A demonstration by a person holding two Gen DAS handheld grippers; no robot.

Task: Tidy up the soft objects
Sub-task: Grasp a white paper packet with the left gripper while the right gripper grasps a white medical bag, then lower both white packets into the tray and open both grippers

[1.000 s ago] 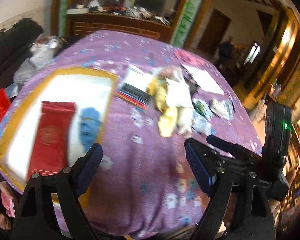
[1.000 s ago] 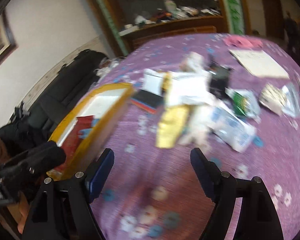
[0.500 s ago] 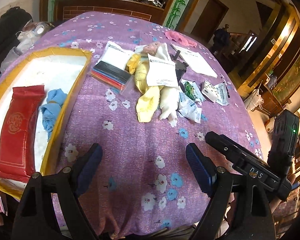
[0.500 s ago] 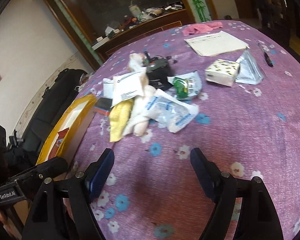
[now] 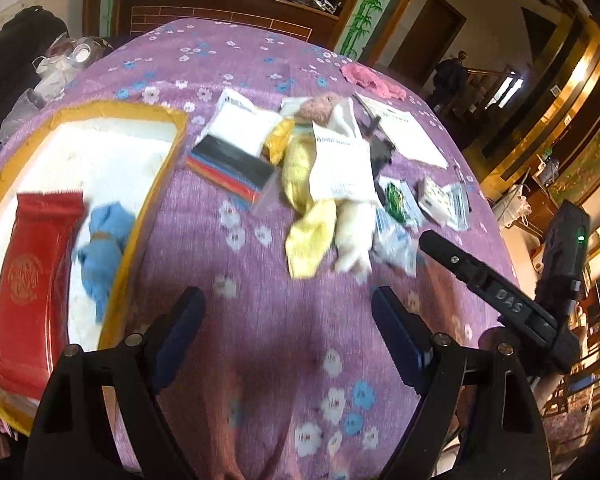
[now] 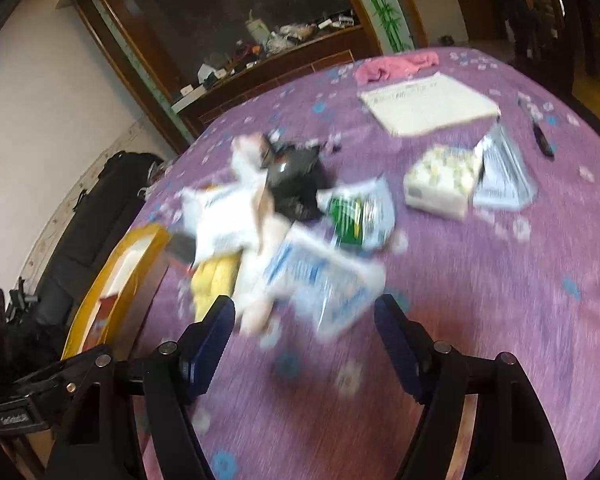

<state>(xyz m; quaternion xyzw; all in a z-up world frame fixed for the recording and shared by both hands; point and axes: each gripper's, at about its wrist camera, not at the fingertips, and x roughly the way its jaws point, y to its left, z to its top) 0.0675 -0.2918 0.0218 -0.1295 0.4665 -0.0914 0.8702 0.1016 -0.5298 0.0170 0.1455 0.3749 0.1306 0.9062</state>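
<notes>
Left claw [image 5: 288, 336] tilted downward, jaws apart and empty, right claw [image 6: 304, 344] closing, nothing between

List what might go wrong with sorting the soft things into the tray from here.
1. The yellow cloth and white cloth lie under a paper packet; a grab may drag the packet along.
2. The right gripper, jaws closing with nothing between them, points at a plastic packet, not a soft thing.
3. The tray rim could snag cloth.
</notes>
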